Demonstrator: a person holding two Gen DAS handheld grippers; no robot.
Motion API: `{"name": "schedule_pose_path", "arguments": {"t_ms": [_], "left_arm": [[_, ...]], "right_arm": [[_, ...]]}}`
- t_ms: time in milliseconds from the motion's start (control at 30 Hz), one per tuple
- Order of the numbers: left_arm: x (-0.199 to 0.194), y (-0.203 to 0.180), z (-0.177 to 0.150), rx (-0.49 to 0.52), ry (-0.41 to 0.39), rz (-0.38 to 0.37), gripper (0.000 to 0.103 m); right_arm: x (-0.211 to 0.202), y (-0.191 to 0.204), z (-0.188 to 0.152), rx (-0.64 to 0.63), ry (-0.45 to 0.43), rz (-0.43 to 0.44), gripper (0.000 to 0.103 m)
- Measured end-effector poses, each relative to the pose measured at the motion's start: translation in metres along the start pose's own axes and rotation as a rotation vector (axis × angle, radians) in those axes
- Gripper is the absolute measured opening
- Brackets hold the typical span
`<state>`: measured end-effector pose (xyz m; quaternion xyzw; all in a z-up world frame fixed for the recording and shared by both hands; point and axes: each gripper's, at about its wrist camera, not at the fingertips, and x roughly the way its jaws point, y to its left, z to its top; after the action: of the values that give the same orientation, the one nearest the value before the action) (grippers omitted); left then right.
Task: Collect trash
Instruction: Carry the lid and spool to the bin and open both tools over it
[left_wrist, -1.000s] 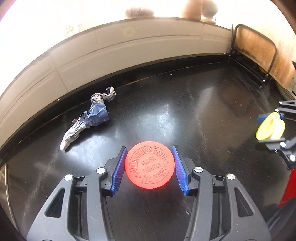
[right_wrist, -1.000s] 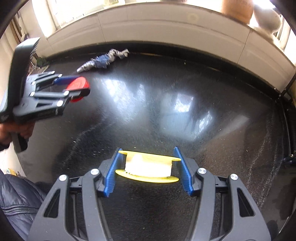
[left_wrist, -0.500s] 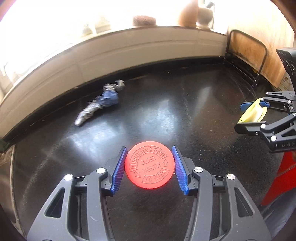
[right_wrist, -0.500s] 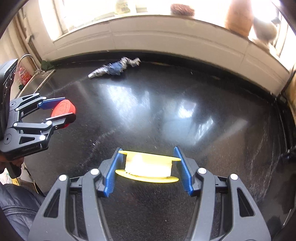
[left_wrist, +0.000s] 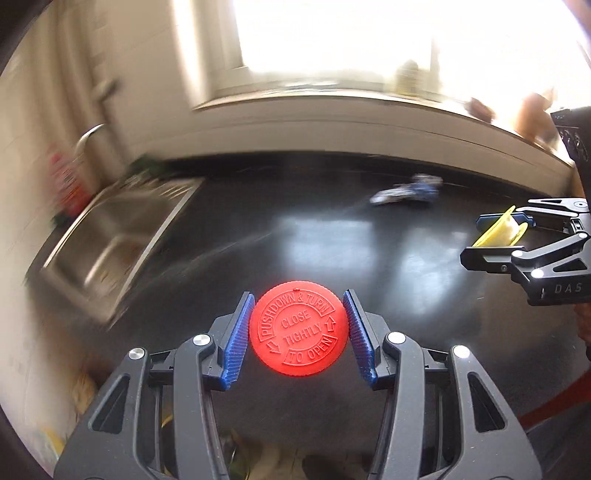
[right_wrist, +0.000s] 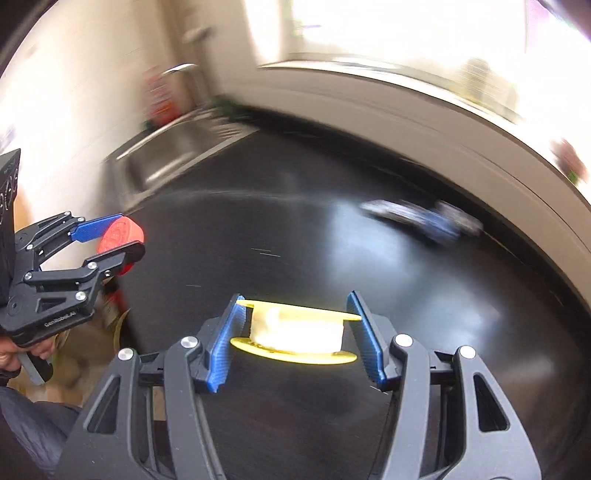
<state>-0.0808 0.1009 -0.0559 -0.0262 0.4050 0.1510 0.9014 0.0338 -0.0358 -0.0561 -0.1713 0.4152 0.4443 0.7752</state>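
Both tongs swung left; sink (left_wrist: 122, 236) now visible.

You're in a home kitchen: steel sink (left_wrist: 122, 229) (tap above) left of your fingers, black countertop (left_wrist: 295, 236) beyond them, under a window (left_wrist: 369, 37).

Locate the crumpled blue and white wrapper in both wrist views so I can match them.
Left wrist: crumpled wrapper upper right of centre, on the black counter, blurred.
Right wrist: wrapper right of centre, near the counter's back edge.
Shared landmark: the steel sink, left of the wrapper in both.
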Motion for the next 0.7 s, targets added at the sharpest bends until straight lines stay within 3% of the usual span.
{"name": "schedule_pose_path", "arguments": {"t_ms": [267,367,500,700], "left_arm": [[-0.049,0.139,-0.116,-0.374,0.108,0.246,0.048],[-0.059,0.169,-0.156,-0.449,0.151,0.305,0.048],[-0.06,0.199,-0.204,-0.545,0.189,0.3,0.048],[-0.022,0.229,-0.256,-0.606,0.241,0.266,0.048]], "right_arm": [[0.069,0.181,0.023,-0.283,0.103,0.284,0.057],[0.09,0.236,0.017,-0.35,0.15,0.351,0.057],[0.126,0.298,0.0,-0.392,0.229,0.399,0.057],[0.189,0.345,-0.016,-0.398,0.344,0.373,0.057]]}}
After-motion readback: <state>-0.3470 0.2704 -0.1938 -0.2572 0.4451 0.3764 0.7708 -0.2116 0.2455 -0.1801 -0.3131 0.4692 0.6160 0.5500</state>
